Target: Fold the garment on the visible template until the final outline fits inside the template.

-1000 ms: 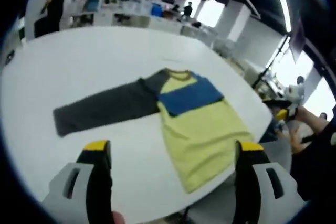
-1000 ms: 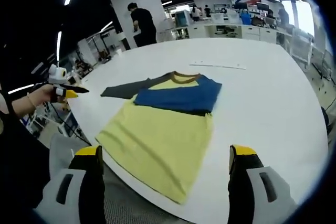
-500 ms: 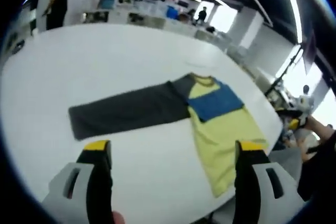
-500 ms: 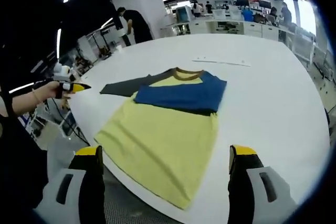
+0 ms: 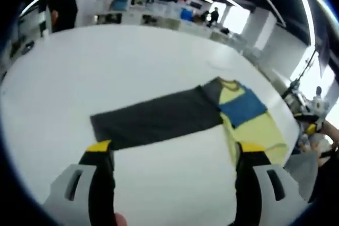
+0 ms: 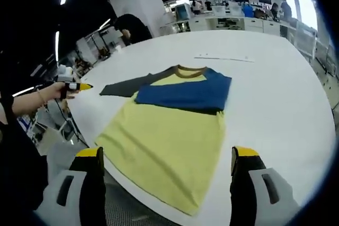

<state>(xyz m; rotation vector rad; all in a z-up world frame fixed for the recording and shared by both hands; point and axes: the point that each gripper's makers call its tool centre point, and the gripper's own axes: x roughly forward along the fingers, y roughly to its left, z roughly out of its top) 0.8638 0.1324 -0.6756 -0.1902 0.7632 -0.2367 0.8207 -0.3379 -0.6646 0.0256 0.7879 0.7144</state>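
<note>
lying flat on the white bench (image 5: 79, 72), the shirt (image 6: 175, 125) has one grey sleeve (image 5: 153, 120) spread out, ready for folding; left gripper (image 5: 172, 154) and right gripper (image 6: 167, 160) hover with jaws wide open, empty.

No readable text, label or number anywhere.

White table (image 5: 106, 72) is mostly bare: wide open surface upper left and centre of the left gripper view, and right half of the right gripper view. Only obstacle on it: the flat garment (image 6: 169, 125), dark sleeve (image 5: 156, 120) stretched across mid-frame in the left gripper view. Thin pale strip (image 6: 225, 58) lies beyond the collar. Left gripper (image 6: 79, 86) hangs off the table edge, jaws apart.
</note>
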